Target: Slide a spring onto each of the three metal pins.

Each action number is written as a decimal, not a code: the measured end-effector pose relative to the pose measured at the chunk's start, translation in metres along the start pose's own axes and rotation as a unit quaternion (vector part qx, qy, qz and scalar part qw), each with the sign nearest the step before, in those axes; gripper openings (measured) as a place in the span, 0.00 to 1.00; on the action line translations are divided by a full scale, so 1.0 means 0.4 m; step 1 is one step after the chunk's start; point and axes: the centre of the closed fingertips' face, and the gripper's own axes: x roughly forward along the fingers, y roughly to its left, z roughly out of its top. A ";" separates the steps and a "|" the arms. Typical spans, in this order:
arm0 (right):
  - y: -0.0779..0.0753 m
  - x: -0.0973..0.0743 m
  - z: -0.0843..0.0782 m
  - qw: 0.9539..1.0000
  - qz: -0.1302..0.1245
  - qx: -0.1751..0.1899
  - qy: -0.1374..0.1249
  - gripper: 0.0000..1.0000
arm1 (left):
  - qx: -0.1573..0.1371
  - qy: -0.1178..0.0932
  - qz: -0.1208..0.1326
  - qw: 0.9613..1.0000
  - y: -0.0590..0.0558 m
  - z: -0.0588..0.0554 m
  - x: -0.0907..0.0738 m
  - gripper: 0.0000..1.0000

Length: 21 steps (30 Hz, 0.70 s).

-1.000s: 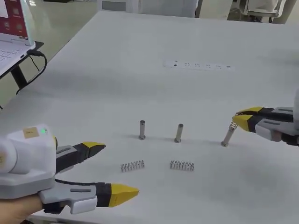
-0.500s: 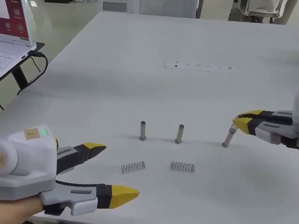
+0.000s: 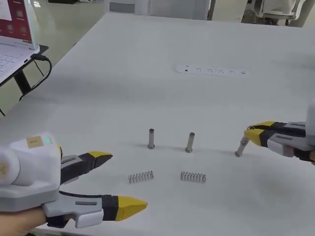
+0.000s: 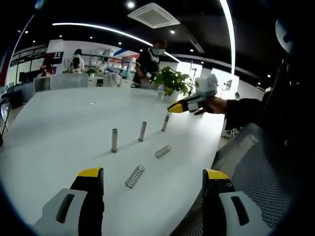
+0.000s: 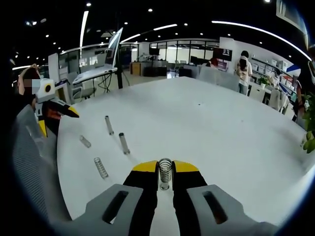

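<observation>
The right claw [image 3: 251, 132] is closed on a spring [image 5: 165, 172], whose long axis runs along the right-hand pin [image 3: 240, 147]. That pin leans, its top tilted towards the claw. The middle pin [image 3: 190, 142] and left pin [image 3: 151, 138] stand upright. Two loose springs [image 3: 141, 176] lie flat just before them, long axes left-to-right on the worktop [image 3: 147, 88]. The left claw [image 3: 119, 179] gapes wide, holding nothing.

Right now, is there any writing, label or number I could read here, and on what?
Nothing can be read.
Writing on the laptop screen: blurred.
The strip of marks on the table: too small.
The tan sticker on the left gripper: too small.
</observation>
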 end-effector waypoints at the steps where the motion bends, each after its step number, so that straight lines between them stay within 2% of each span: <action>1: 0.000 0.001 -0.002 1.000 0.000 0.001 0.000 0.08 | 0.000 0.000 0.000 1.000 0.000 0.000 0.000 0.79; 5: 0.001 0.007 -0.015 1.000 0.005 0.011 0.003 0.08 | 0.000 0.000 0.000 1.000 0.001 -0.001 0.000 0.79; 21: 0.001 0.025 -0.036 1.000 0.003 0.007 0.009 0.08 | -0.002 0.002 0.000 1.000 0.001 -0.002 0.000 0.79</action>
